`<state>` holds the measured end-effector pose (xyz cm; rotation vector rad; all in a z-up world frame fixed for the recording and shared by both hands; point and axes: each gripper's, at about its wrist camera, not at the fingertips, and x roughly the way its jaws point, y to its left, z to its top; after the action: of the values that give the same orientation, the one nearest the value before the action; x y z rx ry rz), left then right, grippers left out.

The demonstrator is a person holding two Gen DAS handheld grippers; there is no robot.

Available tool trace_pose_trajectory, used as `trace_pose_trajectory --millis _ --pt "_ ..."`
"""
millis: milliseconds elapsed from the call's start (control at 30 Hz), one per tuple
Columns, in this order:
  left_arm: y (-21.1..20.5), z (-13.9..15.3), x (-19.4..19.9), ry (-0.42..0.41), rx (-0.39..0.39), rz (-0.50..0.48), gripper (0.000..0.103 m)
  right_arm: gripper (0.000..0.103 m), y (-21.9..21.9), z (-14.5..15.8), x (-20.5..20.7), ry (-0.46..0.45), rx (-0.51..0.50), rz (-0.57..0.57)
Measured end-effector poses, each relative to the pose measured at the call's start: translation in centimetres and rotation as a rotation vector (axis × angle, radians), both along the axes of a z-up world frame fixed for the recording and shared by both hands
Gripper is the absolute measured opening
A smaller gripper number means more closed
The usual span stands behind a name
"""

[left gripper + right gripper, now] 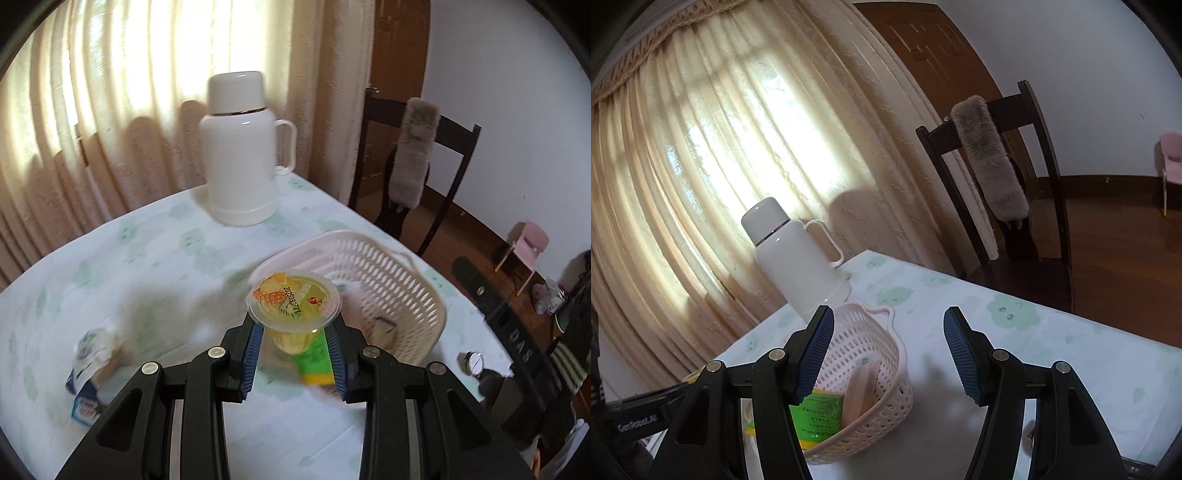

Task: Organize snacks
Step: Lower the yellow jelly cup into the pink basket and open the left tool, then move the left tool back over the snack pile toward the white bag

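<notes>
My left gripper (295, 328) is shut on a clear jelly cup (293, 304) with a pineapple lid and holds it above the table, just left of the white slotted basket (402, 284). A green packet (314, 360) lies on the cloth under the cup. In the right wrist view my right gripper (888, 347) is open and empty above the table. The basket (886, 376) sits below its left finger, with a pale packet (862, 380) inside. The green packet (818, 411) shows beside the basket's near rim.
A white thermos jug (242, 147) stands at the table's far side by the curtain. A blue and white carton (88, 380) lies at the left. A dark chair (417, 162) with a grey fur pad stands past the table edge. A small watch (472, 363) lies at the right.
</notes>
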<state>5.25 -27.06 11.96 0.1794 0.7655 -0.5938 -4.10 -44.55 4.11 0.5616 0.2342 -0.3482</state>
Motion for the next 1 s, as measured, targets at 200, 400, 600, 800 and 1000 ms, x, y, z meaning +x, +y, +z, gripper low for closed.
trace_pose_trajectory --millis 200,400,600,800,1000 --pt "-2.2 0.1 1.0 0.026 -0.035 -0.027 0.054 0.063 -0.1 0.0 -0.1 -0.006 0.002 -0.001" --pt "-2.0 0.6 0.8 -0.010 -0.052 -0.010 0.073 0.063 -0.3 -0.2 -0.1 -0.011 0.016 -0.005" --pt "-0.9 0.2 1.0 -0.002 -0.039 0.031 0.074 0.063 -0.1 -0.1 -0.2 -0.014 0.004 -0.001" --pt "0.8 0.2 1.2 -0.002 -0.039 0.081 0.076 0.065 0.8 0.5 -0.6 -0.036 -0.053 -0.009" --pt "3.0 0.4 1.7 0.004 -0.044 0.130 0.076 0.071 2.6 1.3 -1.2 -0.074 -0.157 -0.012"
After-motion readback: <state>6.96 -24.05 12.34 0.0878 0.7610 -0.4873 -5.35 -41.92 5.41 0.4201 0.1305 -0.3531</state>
